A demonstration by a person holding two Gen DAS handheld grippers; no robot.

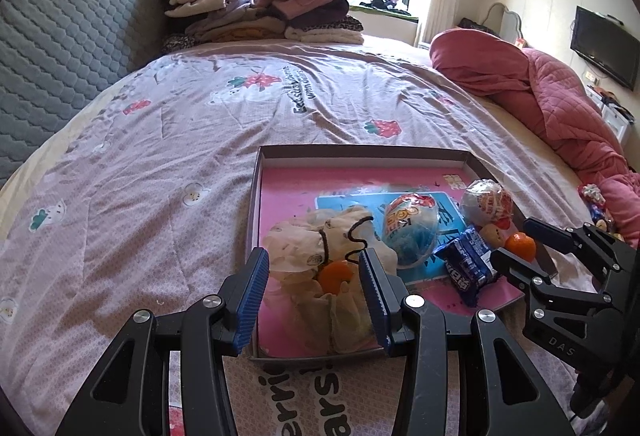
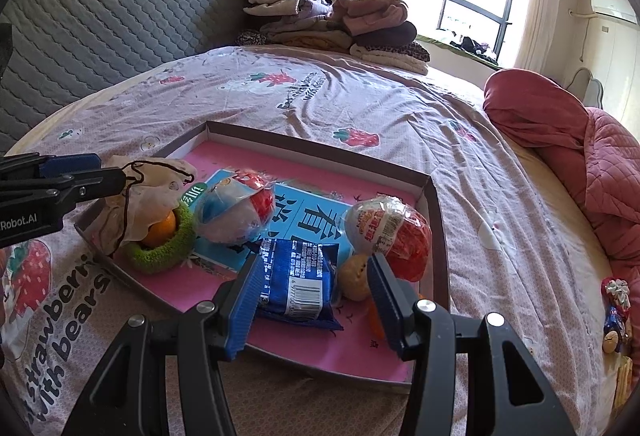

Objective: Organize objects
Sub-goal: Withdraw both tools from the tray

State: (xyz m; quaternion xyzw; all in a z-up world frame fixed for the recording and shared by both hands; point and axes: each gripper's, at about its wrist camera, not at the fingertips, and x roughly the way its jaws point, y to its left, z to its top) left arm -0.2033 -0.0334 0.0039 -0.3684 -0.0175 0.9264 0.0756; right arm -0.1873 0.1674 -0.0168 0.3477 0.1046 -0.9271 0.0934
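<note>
Tray (image 2: pixel 434 196) on bed – holds pouch (image 2: pixel 148 192), eggs, blue packet (image 2: pixel 298 286) | left gripper (image 1: pixel 314 288), right gripper (image 2: pixel 314 294) both released | small items at bed's right edge (image 2: pixel 616 312) – left.

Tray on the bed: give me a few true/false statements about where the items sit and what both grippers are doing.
1. The blue snack packet lies inside the tray. True.
2. The left gripper is shut on the cloth pouch. False: its jaws stand open around the pouch.
3. An orange sits in the green ring. True.
4. The right gripper holds an egg-shaped toy. False: it is open and empty.
</note>
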